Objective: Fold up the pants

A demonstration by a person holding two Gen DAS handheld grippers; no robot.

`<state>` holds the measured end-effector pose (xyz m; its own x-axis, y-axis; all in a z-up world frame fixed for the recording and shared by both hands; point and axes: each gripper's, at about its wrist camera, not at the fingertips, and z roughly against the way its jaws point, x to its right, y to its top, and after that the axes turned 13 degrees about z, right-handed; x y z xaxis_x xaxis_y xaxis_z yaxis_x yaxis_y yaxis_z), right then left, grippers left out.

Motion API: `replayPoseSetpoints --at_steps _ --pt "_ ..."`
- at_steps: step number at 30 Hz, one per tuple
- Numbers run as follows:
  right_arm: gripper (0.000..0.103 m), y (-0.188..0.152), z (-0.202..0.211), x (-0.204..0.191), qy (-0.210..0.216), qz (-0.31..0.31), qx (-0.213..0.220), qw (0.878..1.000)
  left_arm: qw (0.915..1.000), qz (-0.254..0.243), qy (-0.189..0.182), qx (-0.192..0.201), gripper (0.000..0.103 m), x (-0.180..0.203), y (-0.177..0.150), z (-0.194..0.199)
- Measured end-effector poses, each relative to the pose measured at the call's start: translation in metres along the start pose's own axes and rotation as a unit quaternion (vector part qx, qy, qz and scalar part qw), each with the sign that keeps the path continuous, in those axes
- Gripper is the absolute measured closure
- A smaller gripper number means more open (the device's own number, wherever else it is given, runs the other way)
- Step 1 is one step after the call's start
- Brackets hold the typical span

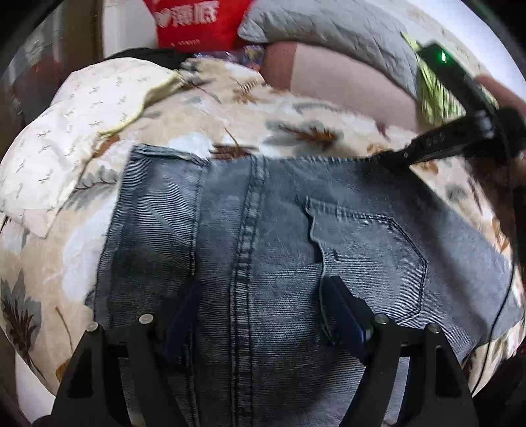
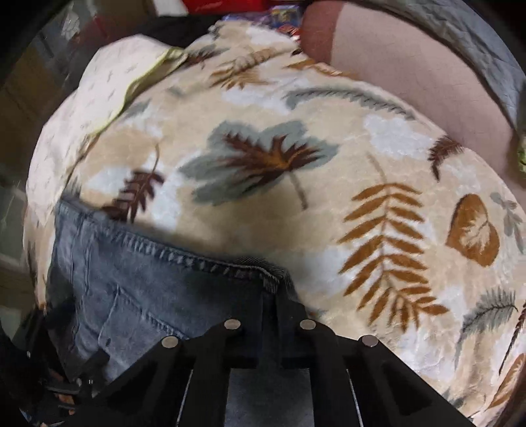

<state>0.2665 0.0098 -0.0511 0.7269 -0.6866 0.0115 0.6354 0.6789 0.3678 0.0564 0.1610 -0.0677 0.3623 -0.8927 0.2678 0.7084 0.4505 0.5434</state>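
Observation:
Grey-blue jeans point(image 1: 263, 236) lie folded on a leaf-print blanket point(image 1: 296, 111), back pocket point(image 1: 368, 249) up. My left gripper point(image 1: 263, 312) hovers low over the near part of the jeans, its blue-padded fingers point(image 1: 345, 312) wide apart and holding nothing. My right gripper shows in the left wrist view point(image 1: 394, 157) at the jeans' far right corner. In the right wrist view the right gripper point(image 2: 273, 295) is shut on the jeans' stitched edge point(image 2: 197, 259).
The blanket point(image 2: 296, 180) covers a bed. A white pillow point(image 1: 65, 131) lies at the left. A pink bolster point(image 1: 345, 85), a grey quilted pillow point(image 1: 328, 29) and a red bag point(image 1: 194, 19) sit at the back.

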Motion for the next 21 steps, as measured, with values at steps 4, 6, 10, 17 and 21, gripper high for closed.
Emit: replayPoseSetpoints --at_steps 4,6,10,17,21 --pt "0.097 0.003 -0.01 0.005 -0.011 -0.006 0.004 1.0 0.9984 -0.001 0.022 0.052 0.024 0.0 0.002 0.016" --pt "0.097 0.002 -0.025 0.011 -0.011 -0.02 0.003 1.0 0.9975 -0.004 0.06 0.038 0.024 -0.002 0.001 0.004" --pt "0.096 -0.006 -0.037 0.012 -0.001 -0.027 0.007 1.0 0.9979 -0.004 0.064 0.009 0.018 -0.008 0.0 -0.013" --pt "0.093 -0.06 0.049 0.014 -0.005 -0.111 0.112 0.987 0.9975 0.0 0.07 0.012 0.016 -0.005 0.001 -0.017" --pt "0.093 -0.135 0.076 0.012 0.029 -0.158 0.124 0.979 0.9973 0.006 0.072 0.014 0.016 -0.006 0.001 -0.015"
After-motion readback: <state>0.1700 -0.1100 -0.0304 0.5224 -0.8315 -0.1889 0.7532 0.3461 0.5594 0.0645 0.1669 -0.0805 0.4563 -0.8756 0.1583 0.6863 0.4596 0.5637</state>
